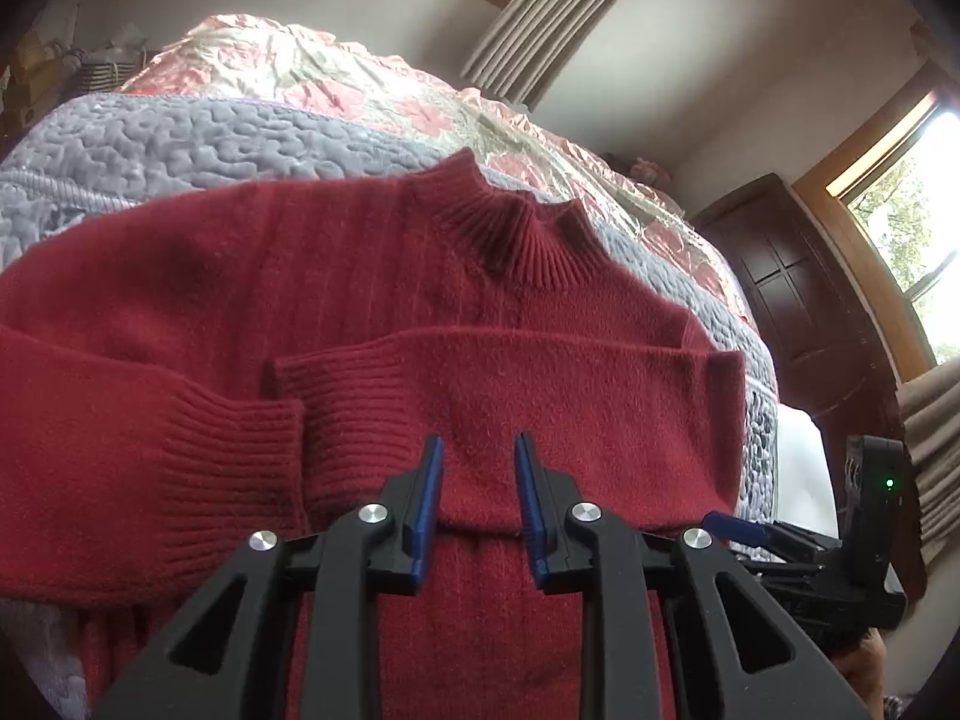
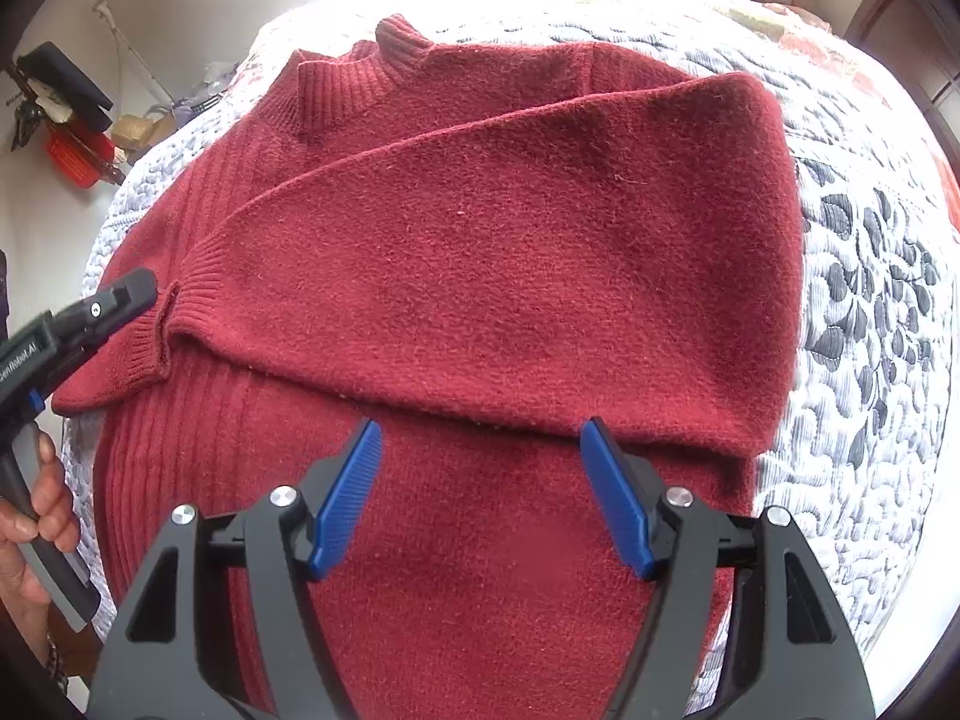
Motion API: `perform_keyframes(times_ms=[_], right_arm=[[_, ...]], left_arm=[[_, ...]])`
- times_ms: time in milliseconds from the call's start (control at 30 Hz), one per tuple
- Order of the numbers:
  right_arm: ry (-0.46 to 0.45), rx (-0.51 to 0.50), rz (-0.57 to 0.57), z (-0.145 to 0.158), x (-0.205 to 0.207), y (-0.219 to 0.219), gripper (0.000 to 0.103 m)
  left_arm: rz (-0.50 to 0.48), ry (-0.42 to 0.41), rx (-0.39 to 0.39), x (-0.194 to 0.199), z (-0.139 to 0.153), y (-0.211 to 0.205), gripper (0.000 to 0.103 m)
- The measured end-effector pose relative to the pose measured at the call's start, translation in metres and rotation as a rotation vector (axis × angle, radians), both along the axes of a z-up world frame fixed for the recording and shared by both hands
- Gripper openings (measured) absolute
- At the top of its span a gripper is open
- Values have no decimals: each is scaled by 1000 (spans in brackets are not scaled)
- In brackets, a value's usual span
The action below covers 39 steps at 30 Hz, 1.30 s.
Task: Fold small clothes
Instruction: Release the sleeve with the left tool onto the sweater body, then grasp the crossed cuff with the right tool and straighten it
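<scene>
A dark red knit sweater point(image 1: 372, 276) lies face up on the bed, its ribbed collar point(image 1: 516, 234) at the far end. Both sleeves are folded across the chest, and their ribbed cuffs point(image 1: 336, 414) meet near the middle. My left gripper point(image 1: 480, 450) hovers open over the lower edge of the folded sleeve, nothing between its blue pads point(image 1: 433, 468). In the right wrist view the sweater point(image 2: 492, 252) fills the frame and my right gripper point(image 2: 480, 429) stands wide open just above the folded sleeve's lower edge. The left gripper point(image 2: 102, 306) shows at the left, by a cuff point(image 2: 144, 354).
The bed carries a grey quilted cover point(image 1: 180, 144) and a floral blanket point(image 1: 336, 84) at the far end. A dark wooden cabinet point(image 1: 798, 300), curtains and a window stand to the right. A person's hand point(image 2: 36, 516) holds the left gripper's handle. Clutter sits on the floor point(image 2: 78, 138) at the left.
</scene>
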State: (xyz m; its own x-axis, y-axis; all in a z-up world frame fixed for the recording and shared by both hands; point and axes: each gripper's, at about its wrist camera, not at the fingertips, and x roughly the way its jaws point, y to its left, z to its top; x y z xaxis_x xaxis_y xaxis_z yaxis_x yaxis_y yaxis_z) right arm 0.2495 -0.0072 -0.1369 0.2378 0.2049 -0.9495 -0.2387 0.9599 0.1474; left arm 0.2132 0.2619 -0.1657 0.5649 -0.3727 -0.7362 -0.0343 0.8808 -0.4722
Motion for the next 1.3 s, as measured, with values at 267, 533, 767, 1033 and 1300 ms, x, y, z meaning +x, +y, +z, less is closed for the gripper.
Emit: perform_keyframes(times_ms=[267, 533, 767, 1033, 1300], right_arm=[[38, 117, 111, 2, 6, 50, 69], [88, 167, 304, -3, 7, 167, 61], [212, 207, 309, -28, 10, 207, 48], [239, 212, 284, -44, 15, 232, 26], [127, 264, 321, -1, 14, 227, 10]], left_arm=[[209, 55, 253, -37, 19, 114, 54], [248, 219, 338, -44, -23, 195, 55], [222, 161, 274, -49, -18, 199, 60], [273, 121, 251, -75, 1, 223, 67], [332, 123, 232, -85, 5, 238, 68]])
